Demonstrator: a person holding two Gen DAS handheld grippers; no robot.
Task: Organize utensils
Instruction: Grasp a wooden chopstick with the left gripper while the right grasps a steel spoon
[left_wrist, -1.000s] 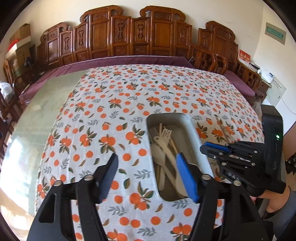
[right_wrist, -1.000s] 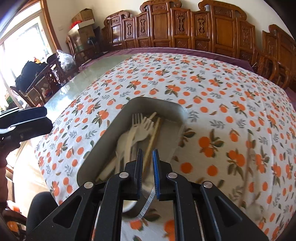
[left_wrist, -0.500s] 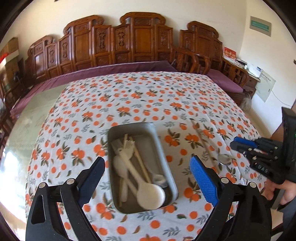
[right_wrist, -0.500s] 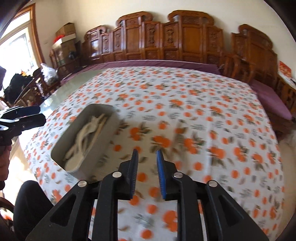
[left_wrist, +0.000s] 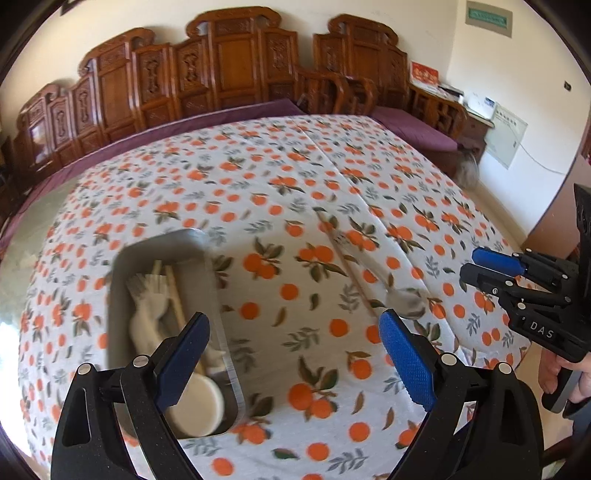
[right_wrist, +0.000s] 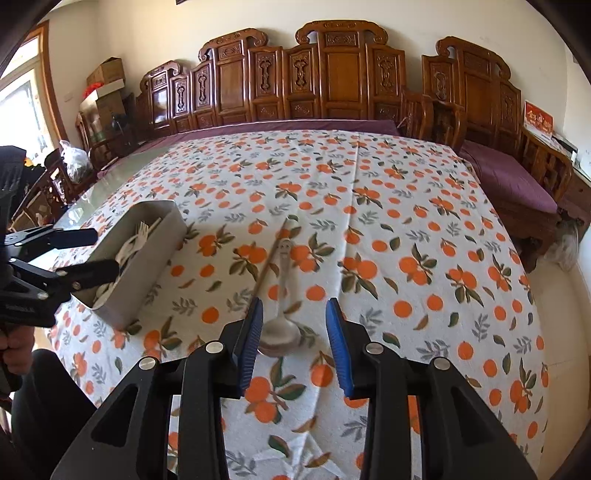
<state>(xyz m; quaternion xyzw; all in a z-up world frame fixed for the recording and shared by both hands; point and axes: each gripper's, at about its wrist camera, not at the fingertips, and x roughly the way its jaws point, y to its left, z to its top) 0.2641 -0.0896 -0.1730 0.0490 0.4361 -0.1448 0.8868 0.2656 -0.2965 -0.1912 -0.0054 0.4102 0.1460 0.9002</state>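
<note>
A grey metal tray (left_wrist: 162, 236) on the orange-patterned tablecloth holds several pale forks, spoons and chopsticks (left_wrist: 155, 295). To its right a metal spoon (right_wrist: 282, 325) lies on the cloth beside a single wooden chopstick (right_wrist: 271, 258). My right gripper (right_wrist: 295, 336) hangs over the spoon's bowl with its jaws opening. The bowl shows between the blue pads, untouched by them. My left gripper (left_wrist: 295, 354) is open wide and empty, its left finger above the tray's near right corner. In the left wrist view the spoon (left_wrist: 402, 299) lies beyond the right finger, and the right gripper (left_wrist: 469, 264) sits at the far right.
The tablecloth (right_wrist: 406, 221) covers a large table with a glass-topped strip on the left. Carved wooden chairs (right_wrist: 332, 74) line the far side, and purple-cushioned seats (right_wrist: 509, 184) stand on the right. The tray (right_wrist: 147, 269) sits near the table's left front. A hand (left_wrist: 554, 373) holds the right gripper.
My right gripper left the tray, moved right to over the metal spoon, and its jaws spread. My left gripper opened wider and shifted right, so the tray now lies at its left.
</note>
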